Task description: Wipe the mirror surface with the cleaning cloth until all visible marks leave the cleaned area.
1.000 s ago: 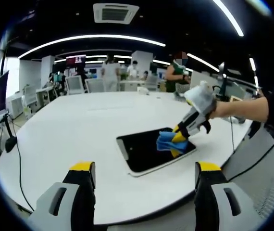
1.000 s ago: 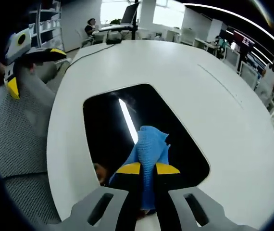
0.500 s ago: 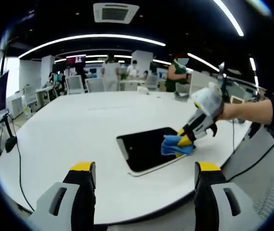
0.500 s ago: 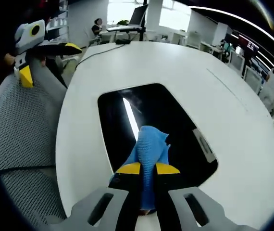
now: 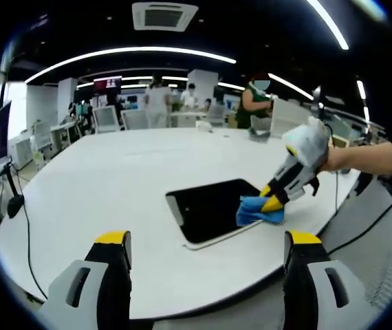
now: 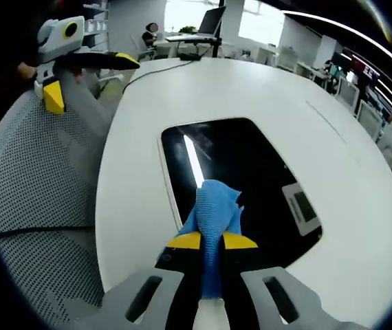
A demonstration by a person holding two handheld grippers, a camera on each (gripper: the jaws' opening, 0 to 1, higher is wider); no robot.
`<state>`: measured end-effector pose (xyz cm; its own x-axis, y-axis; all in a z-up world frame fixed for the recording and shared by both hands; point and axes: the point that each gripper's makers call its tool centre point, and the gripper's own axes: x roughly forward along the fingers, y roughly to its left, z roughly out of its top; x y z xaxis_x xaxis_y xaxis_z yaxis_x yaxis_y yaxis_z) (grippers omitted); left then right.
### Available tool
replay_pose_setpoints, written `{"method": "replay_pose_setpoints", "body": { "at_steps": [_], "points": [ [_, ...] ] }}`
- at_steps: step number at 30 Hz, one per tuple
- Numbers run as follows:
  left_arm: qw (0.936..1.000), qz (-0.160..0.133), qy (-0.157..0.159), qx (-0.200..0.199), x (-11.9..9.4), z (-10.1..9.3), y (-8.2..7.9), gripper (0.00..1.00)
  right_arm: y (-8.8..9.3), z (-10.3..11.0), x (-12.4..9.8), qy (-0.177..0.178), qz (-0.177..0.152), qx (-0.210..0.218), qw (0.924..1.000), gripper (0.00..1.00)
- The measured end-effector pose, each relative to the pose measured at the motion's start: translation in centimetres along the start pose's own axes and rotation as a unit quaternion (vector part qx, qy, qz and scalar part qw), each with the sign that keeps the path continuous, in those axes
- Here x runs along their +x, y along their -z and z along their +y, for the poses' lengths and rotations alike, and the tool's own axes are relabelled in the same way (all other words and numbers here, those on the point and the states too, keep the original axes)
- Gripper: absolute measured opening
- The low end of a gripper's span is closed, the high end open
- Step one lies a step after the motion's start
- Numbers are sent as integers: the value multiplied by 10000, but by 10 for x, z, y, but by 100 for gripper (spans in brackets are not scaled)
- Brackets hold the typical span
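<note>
We see the mirror [image 5: 212, 210] lying flat on the white table [image 5: 100, 185], dark glass w/ a pale rim; in the right gripper view the mirror [image 6: 241, 179] reflects a bright ceiling light strip as a thin white line; the right gripper [image 6: 211, 240] has its yellow-tipped jaws pinching the blue cleaning cloth [image 6: 214, 210], cloth pressed onto the glass near the mirror's edge closest to us; in the left gripper view the same right gripper [image 5: 273, 199] comes in from the right, held by a person's hand [image 5: 333, 159], w/ the cloth [image 5: 258, 211] at the mirror's right-hand corner, partly over the rim; the left gripper [image 5: 206, 240] has its jaws spread wide, nothing btwn them, short of the table's near edge, well apart from the mirror; a grey mesh chair [image 6: 38, 192] stands beside the table; ppl stand at desks in the background.
</note>
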<state>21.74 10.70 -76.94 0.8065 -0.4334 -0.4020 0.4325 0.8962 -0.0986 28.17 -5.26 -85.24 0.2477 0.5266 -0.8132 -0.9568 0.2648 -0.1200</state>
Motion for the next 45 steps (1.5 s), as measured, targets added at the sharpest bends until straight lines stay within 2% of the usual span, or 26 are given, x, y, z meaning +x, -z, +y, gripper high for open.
{"method": "replay_pose_setpoints", "body": {
  "at_steps": [11,17,21,23,25,32,36,45],
  "points": [
    [9999,142,11,35,1,0,4,97,4,11,-4,-144,87,-206,9996,4],
    [9997,251,27,67,2,0,7,99,5,7,-2,-160,111,-157,9997,4],
    [9996,269,10,69,1,0,7,99,5,6,-2,-206,154,-6,9997,4],
    [9996,272,1,66,1,1,7,99,6,7,-2,-286,108,265,9992,4],
    [9995,293,5,66,2,1,8,99,7,-3,0,-299,63,292,9991,4],
    [9996,284,11,89,1,0,8,99,10,-1,-3,-281,100,348,9989,4],
    [9995,301,11,84,2,0,9,99,12,2,-7,-272,15,436,9987,4],
    [9994,322,69,121,2,-2,9,99,20,-2,-15,-140,1,656,9977,4]
  ]
}}
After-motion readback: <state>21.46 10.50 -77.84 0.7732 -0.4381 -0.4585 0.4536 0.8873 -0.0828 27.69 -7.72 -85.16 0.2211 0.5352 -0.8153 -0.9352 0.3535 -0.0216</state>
